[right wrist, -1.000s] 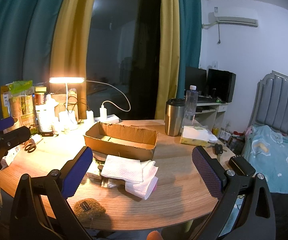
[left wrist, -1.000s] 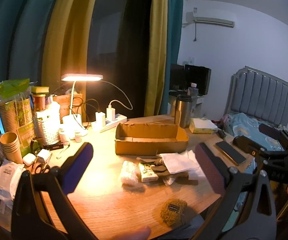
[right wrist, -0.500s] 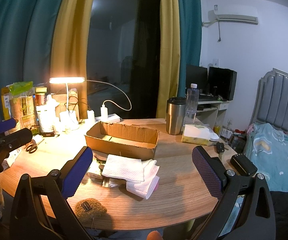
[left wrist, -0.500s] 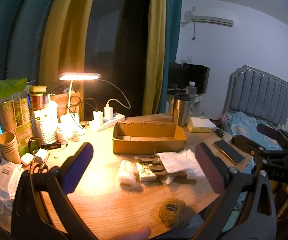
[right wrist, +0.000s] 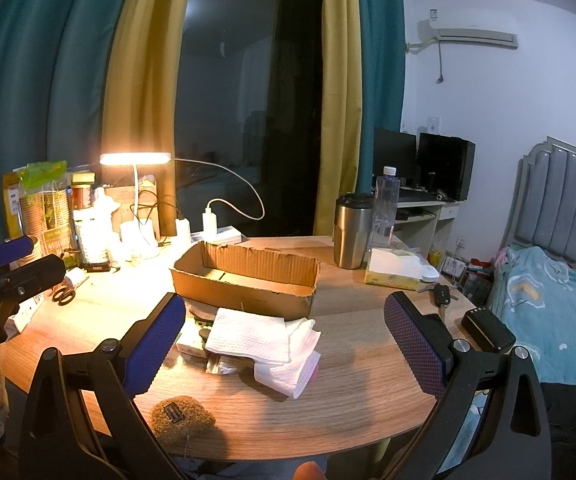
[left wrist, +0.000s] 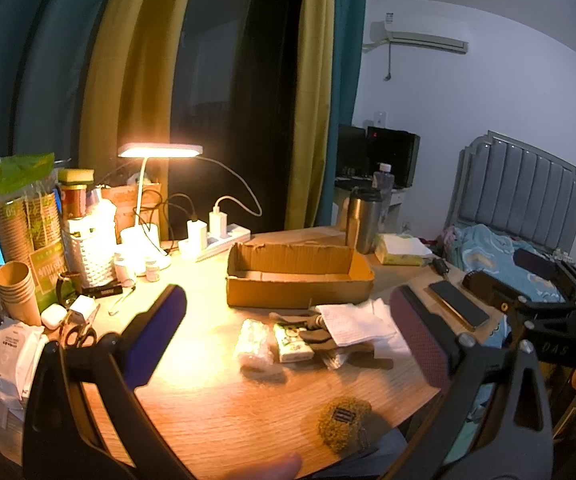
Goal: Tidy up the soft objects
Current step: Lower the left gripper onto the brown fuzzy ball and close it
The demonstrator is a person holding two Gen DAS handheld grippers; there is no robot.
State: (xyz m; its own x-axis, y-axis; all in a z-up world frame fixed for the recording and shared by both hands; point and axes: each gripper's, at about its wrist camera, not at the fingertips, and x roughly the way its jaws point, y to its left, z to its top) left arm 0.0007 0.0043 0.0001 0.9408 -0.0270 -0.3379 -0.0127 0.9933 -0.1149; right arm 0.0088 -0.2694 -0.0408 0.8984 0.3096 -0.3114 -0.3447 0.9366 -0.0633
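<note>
Wood-grain counter (right wrist: 367, 360) carries white quilted paper towels (right wrist: 256, 336) ahead of the right gripper (right wrist: 284, 344), jaws spread, empty. The left gripper (left wrist: 288, 332) likewise gapes empty above it. A brown fuzzy pouch (right wrist: 182, 416) lies nearest; the open cardboard box (right wrist: 248, 276) sits beyond.

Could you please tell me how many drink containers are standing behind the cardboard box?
2: a stainless-steel tumbler with a black lid behind the open brown cardboard box at its right end, and a clear plastic bottle with a white cap just right of the tumbler. Clutter may hide others.
</note>
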